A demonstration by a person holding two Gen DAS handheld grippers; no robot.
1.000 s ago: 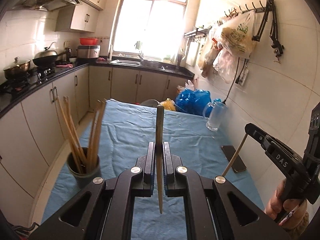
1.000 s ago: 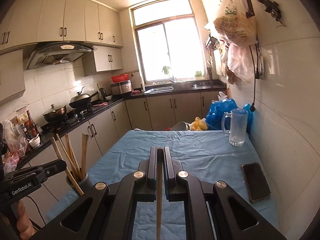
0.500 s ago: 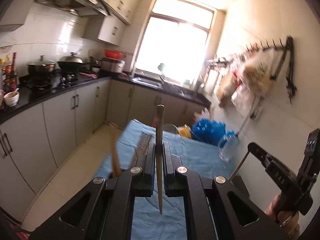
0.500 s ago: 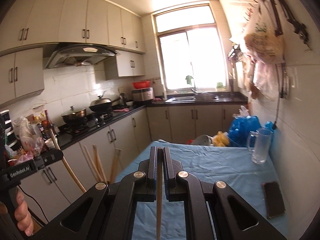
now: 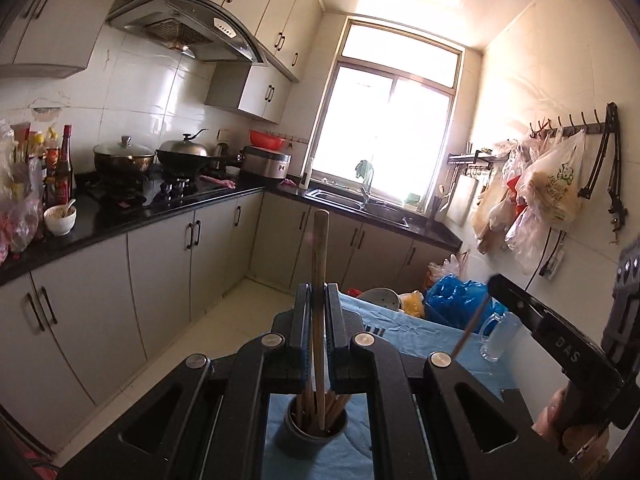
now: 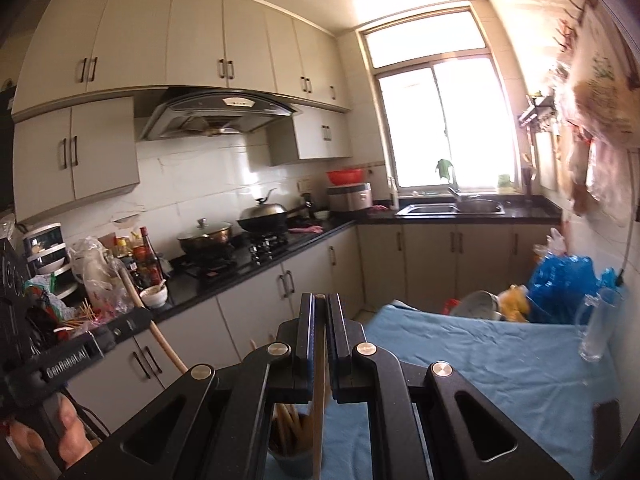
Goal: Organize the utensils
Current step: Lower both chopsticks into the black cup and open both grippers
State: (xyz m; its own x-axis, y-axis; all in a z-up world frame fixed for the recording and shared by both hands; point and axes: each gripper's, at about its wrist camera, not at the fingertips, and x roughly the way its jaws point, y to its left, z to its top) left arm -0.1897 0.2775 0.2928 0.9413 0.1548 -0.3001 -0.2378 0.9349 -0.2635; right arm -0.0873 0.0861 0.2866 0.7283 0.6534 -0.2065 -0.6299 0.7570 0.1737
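Clamping 1 chopstick each, left gripper point(image 5: 319, 300) and right gripper point(image 6: 319, 300).

A table covered with a wrinkled light-blue cloth point(image 6: 500, 364) carries the things. Near its front edge stands a dark round holder point(image 5: 314, 434) filled with wooden chopsticks point(image 5: 334, 404), upright and leaning against its rim. By the wall side stands a clear glass mug point(image 6: 598, 326), a dark phone point(image 6: 606, 420) lies flat nearer the front, and at the far end sit a blue plastic bag point(image 6: 560, 282) and a pale bowl point(image 6: 478, 304), close together.
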